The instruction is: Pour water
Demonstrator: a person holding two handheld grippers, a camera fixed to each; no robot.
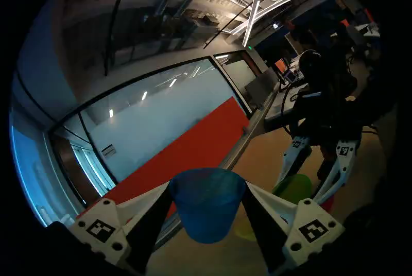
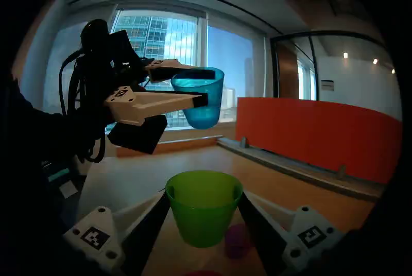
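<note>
Gripping the blue cup [image 1: 208,214], the left tongs [image 1: 208,193] hold it high and upright. The right tongs [image 2: 204,196] clamp the green cup [image 2: 203,214] lower, over the surface [image 2: 129,178]. No tilt yet — the pour itself looks undone.

Left gripper view: camera on the left gripper [image 1: 207,189], rolled steeply, close behind the blue cup [image 1: 207,214], facing a red panel [image 1: 206,142] and glass wall [image 1: 165,106], with the right gripper [image 1: 301,187] near at right. Right gripper view: camera on the right gripper, level, close behind the green cup [image 2: 204,214], facing windows [image 2: 165,39] across the table [image 2: 288,183], the left gripper higher at left. Shared: both cups, both grippers, red panel, table.
</note>
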